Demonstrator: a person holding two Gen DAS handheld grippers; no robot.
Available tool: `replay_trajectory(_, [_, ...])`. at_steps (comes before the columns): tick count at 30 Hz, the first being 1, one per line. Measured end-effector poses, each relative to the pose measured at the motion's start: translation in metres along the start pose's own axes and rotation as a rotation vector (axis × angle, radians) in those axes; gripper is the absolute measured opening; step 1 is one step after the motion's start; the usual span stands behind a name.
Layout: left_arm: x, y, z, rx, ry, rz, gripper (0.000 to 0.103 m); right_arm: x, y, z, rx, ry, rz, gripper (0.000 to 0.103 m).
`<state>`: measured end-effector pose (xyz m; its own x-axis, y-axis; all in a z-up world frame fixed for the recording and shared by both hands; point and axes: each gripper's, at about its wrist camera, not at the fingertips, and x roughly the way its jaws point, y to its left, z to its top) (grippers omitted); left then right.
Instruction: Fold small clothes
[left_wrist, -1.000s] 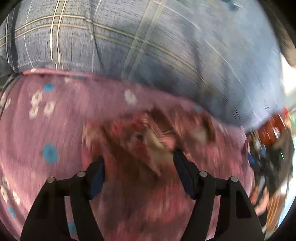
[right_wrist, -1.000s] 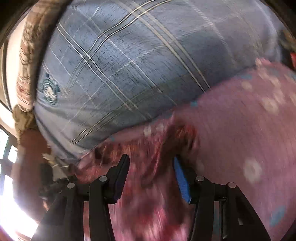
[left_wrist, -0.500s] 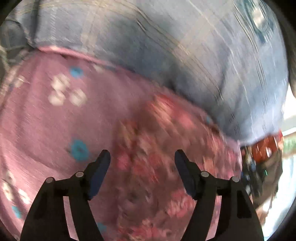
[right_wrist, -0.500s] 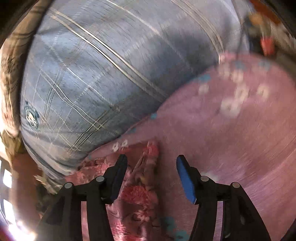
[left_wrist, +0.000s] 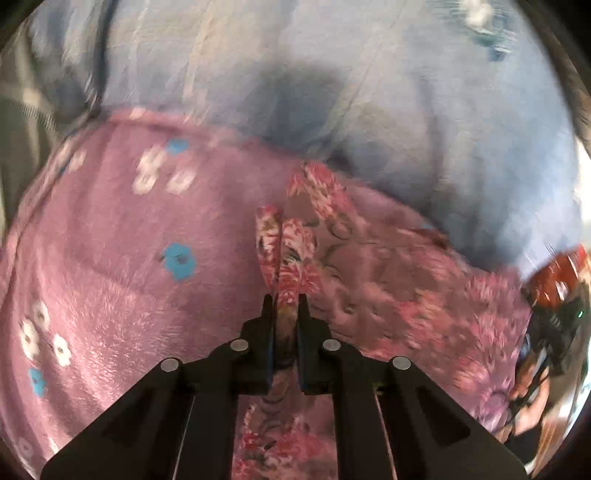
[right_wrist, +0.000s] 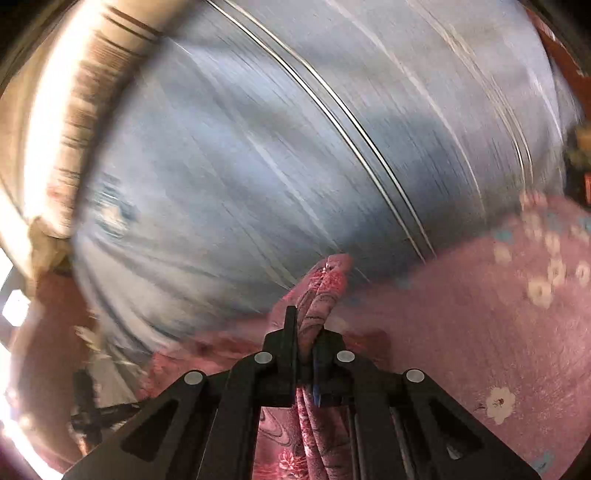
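A small pink floral garment (left_wrist: 369, 280) lies on a fuzzy purple blanket (left_wrist: 110, 258) with white and blue flowers. My left gripper (left_wrist: 284, 306) is shut on a bunched edge of the garment, which sticks out past the fingertips. In the right wrist view my right gripper (right_wrist: 306, 325) is shut on another bunched edge of the same floral garment (right_wrist: 325, 284), which hangs down between the fingers. The purple blanket (right_wrist: 480, 332) spreads to the right there.
A blue plaid bedsheet (left_wrist: 369, 92) lies beyond the blanket and also fills the right wrist view (right_wrist: 277, 147). A patterned cushion or bed edge (right_wrist: 74, 92) runs along the left. Dark and red clutter (left_wrist: 554, 306) sits at the far right.
Both grippers were open over the garment; each has now shut on a bunched edge of it. Both views are blurred by movement.
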<state>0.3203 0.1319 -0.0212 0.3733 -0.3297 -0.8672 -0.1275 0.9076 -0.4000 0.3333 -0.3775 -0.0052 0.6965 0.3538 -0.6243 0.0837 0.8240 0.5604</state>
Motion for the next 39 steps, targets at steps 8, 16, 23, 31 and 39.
replay_trajectory(8, [-0.031, 0.036, -0.020, -0.045, 0.026, -0.156, 0.038, -0.028, -0.045, -0.037, 0.172, 0.075, 0.042, 0.038])
replay_trajectory(16, [-0.023, 0.011, -0.062, 0.006, 0.080, -0.138, 0.038, -0.056, -0.051, -0.112, 0.066, 0.192, 0.061, 0.012])
replay_trajectory(23, [-0.032, 0.036, -0.075, -0.114, 0.093, -0.119, 0.016, -0.096, -0.037, -0.129, 0.043, 0.074, 0.054, 0.009])
replay_trajectory(31, [-0.078, 0.034, -0.116, -0.138, 0.026, -0.187, 0.056, -0.120, -0.038, -0.145, 0.083, 0.062, 0.030, 0.036])
replay_trajectory(39, [-0.036, 0.011, -0.154, -0.180, 0.127, -0.273, 0.067, -0.092, -0.038, -0.153, 0.075, 0.084, 0.008, 0.008])
